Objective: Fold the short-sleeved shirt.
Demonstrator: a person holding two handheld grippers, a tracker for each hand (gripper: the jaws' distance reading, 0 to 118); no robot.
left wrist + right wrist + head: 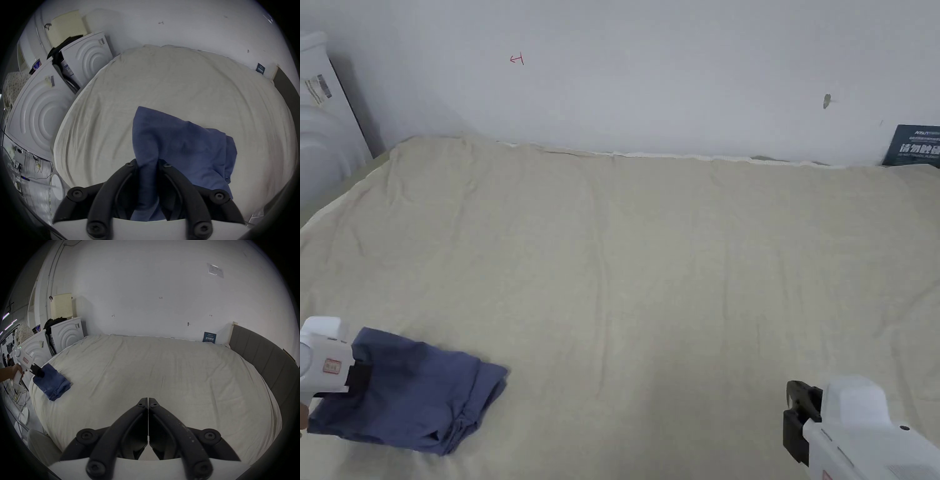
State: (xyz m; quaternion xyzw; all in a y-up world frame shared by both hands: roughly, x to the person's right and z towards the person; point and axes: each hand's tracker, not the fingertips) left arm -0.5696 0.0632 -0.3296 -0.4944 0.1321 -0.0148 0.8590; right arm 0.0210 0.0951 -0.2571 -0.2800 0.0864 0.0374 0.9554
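Observation:
A blue short-sleeved shirt [419, 390] lies folded into a small bundle on the bed's near left corner. My left gripper [359, 378] is shut on the shirt's left edge; in the left gripper view its jaws pinch a fold of the blue shirt [181, 146] at the left gripper [147, 164]. From the right gripper view the same shirt [53, 382] shows at far left with the left gripper [38, 372] on it. My right gripper [797, 400] hovers over the near right of the bed, and the right gripper [148, 400] has its jaws pressed together with nothing between them.
A beige sheet [675, 262] covers the bed, which runs up to a white wall. White appliances [42, 116] stand off the bed's left side. A grey padded headboard [259, 353] borders the right side. A dark blue card [915, 145] leans on the wall at the back right.

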